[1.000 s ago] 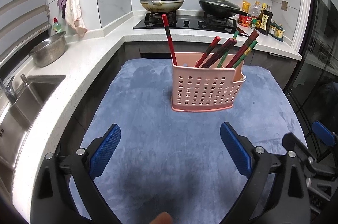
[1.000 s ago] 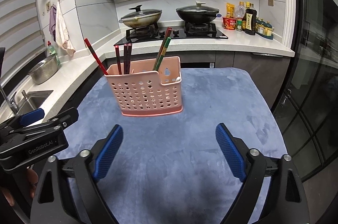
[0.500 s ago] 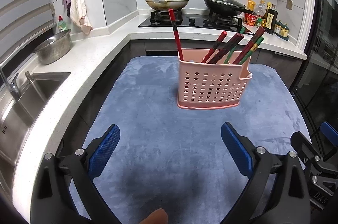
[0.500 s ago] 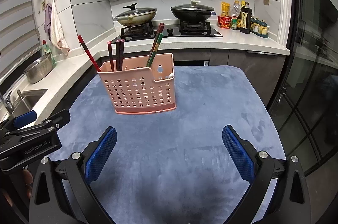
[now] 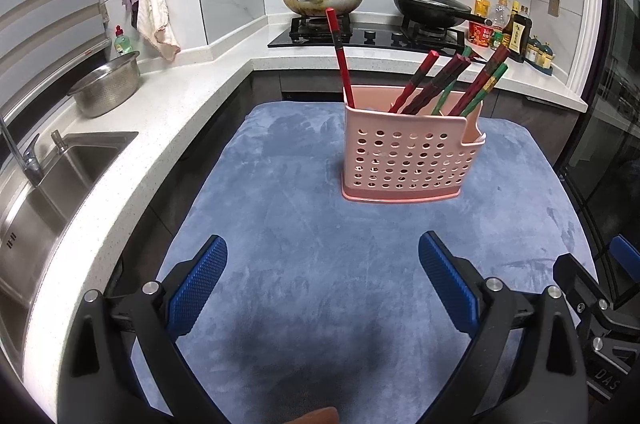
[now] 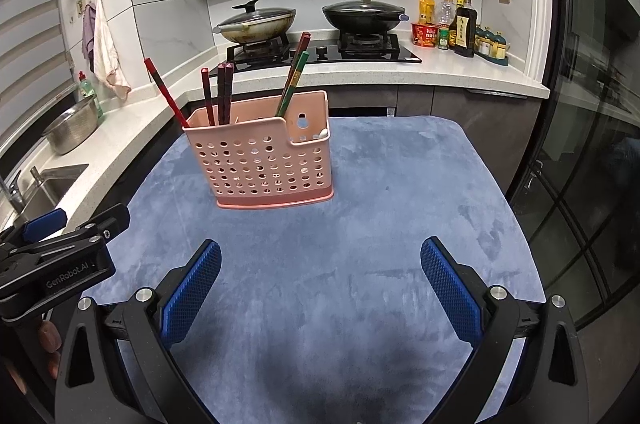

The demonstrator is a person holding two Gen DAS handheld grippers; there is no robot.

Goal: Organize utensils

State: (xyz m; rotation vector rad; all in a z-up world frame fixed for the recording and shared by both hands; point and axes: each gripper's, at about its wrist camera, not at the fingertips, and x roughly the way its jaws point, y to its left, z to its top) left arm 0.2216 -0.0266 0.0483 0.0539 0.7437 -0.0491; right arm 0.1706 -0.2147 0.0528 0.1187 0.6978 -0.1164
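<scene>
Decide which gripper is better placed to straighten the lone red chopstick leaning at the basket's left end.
Left, probably. The red chopstick stands at the basket's left end, nearer the open left gripper; the open right gripper would have to cross over.

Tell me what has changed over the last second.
Both grippers drew back a little from the pink basket; nothing was grasped or let go. The left gripper and right gripper stay empty with jaws wide open, and the chopsticks stand in the basket as before.
</scene>
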